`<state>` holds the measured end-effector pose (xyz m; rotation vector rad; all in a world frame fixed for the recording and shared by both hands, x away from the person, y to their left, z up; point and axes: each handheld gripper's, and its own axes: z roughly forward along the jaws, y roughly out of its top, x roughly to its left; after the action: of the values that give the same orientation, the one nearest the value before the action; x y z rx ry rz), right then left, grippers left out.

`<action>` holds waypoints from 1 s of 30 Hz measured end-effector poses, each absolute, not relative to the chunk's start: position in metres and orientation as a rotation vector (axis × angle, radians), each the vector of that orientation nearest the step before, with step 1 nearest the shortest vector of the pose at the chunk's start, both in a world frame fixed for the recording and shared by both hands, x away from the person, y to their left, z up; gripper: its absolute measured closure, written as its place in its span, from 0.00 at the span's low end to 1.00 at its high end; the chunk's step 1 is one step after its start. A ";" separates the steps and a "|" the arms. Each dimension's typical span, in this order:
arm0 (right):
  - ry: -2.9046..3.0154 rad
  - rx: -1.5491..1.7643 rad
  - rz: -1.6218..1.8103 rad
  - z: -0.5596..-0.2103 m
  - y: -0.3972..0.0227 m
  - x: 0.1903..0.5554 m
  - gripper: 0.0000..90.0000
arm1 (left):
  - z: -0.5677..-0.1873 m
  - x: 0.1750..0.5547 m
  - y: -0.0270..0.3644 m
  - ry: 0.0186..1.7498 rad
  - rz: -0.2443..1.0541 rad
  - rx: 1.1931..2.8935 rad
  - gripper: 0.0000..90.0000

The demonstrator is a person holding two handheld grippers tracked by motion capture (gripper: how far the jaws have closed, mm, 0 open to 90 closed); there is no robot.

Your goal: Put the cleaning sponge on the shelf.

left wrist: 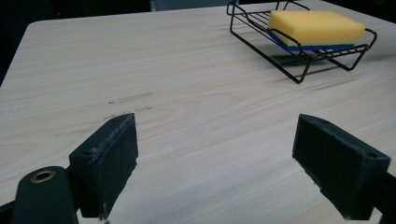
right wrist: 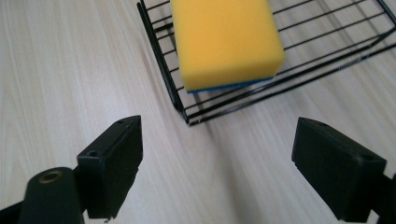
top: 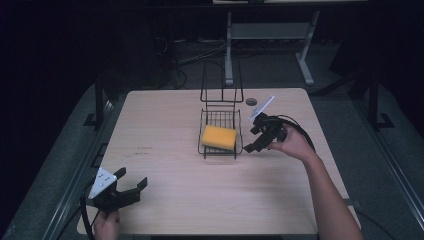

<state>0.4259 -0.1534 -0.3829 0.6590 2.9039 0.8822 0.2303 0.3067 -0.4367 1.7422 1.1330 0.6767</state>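
Beside the black wire rack (top: 220, 135), where a yellow sponge (top: 219, 137) lies flat, the right gripper (top: 256, 135) hovers with jaws apart, so any grasp should straddle the sponge's sides squarely, while the left gripper (top: 126, 189), also spread, idles near the table (top: 165, 120) edge.

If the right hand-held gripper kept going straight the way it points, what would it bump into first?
Probably the black wire rack, at its near corner, with the yellow sponge just beyond. The right hand-held gripper is open; depth is uncertain.
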 end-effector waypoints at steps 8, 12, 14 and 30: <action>2.902 0.691 0.872 -0.393 -0.168 0.412 0.18 | -0.437 0.230 0.306 1.131 0.676 1.745 0.15; 2.900 0.706 0.871 -0.396 -0.173 0.406 0.18 | -0.437 0.229 0.306 1.130 0.678 1.747 0.15; 2.895 0.712 0.874 -0.397 -0.176 0.403 0.18 | -0.436 0.229 0.306 1.131 0.680 1.746 0.15; 2.890 0.731 0.862 -0.407 -0.193 0.376 0.18 | -0.435 0.226 0.305 1.123 0.692 1.755 0.15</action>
<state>0.3764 -0.1931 -0.4069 0.7314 2.8899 0.8616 0.2264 0.3046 -0.4353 1.7547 1.1233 0.6920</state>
